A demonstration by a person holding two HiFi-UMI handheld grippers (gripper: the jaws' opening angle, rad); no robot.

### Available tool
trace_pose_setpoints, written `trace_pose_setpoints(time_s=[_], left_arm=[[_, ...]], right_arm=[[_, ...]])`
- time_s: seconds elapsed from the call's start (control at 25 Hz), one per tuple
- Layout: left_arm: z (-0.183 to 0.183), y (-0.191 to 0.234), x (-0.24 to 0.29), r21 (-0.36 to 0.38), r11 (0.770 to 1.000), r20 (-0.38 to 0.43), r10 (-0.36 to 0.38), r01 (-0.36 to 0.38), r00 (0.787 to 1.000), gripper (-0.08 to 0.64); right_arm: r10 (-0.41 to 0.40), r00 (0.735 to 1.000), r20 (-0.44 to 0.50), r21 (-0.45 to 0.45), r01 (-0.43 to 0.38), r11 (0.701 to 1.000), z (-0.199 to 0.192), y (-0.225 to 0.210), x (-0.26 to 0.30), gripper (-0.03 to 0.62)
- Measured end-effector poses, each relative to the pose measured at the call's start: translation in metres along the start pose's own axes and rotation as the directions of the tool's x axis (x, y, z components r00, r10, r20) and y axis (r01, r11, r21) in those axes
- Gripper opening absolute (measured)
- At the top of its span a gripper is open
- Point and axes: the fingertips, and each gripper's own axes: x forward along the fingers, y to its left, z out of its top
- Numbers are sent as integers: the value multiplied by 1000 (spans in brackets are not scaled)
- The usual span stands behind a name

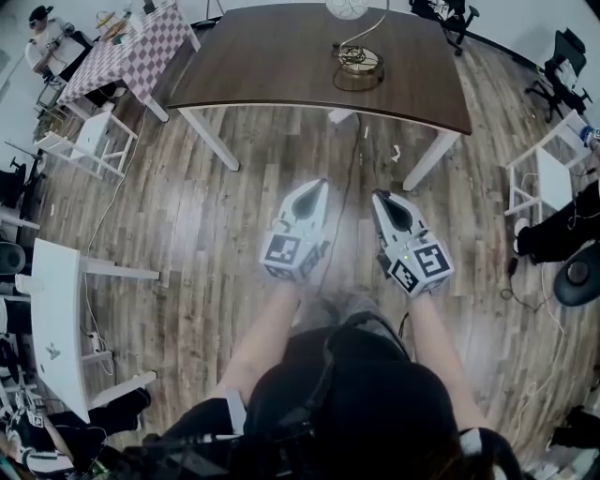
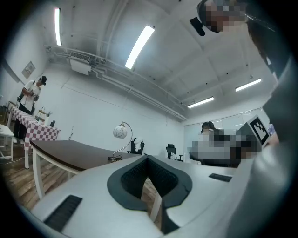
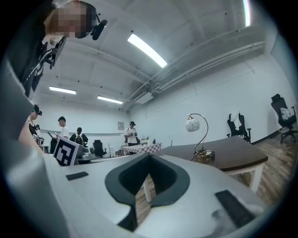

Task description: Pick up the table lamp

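The table lamp [image 1: 359,58] stands on the far side of a dark wooden table [image 1: 281,66]; it has a round brass base, a curved stem and a white globe shade [image 1: 347,7]. Both grippers are held level over the floor, well short of the table. My left gripper [image 1: 321,185] is shut with nothing in it, and so is my right gripper [image 1: 378,197]. The left gripper view has the lamp [image 2: 120,132] small and far beyond the shut left gripper [image 2: 148,159]. In the right gripper view the lamp [image 3: 199,139] stands ahead, to the right of the shut right gripper [image 3: 149,158].
A checked-cloth table [image 1: 131,52] stands at the back left, with white desks [image 1: 56,309] along the left. Office chairs [image 1: 562,56] and a white frame [image 1: 548,164] are at the right. A cable [image 1: 349,178] runs across the wooden floor from under the table. Several people stand far off.
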Motion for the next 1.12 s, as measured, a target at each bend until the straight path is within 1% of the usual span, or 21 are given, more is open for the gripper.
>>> trace_pose_setpoints(time_s=[0.16, 0.28, 0.4, 0.6, 0.92, 1.12], left_arm=[[0, 8, -3, -4, 1000, 0, 8, -8, 1000, 0], [-2, 15, -2, -4, 1000, -5, 11, -11, 1000, 0], [-2, 21, 8, -5, 1000, -11, 22, -22, 1000, 0], [-1, 28, 41, 13, 1000, 0, 5, -5, 1000, 0], [0, 52, 105, 15, 1000, 17, 23, -23, 1000, 0], [6, 66, 146, 34, 999, 30, 41, -42, 999, 0]], right_arm=[[-19, 999, 26, 14, 18, 1000, 2, -3, 3, 3], [-31, 999, 40, 7, 30, 1000, 5, -7, 6, 3], [-37, 998, 49, 15, 36, 999, 7, -19, 9, 3], [-59, 997, 58, 25, 58, 998, 14, -54, 24, 3], [-52, 997, 64, -29, 54, 998, 19, -108, 64, 3], [-59, 996, 69, -28, 61, 998, 28, -154, 83, 3]])
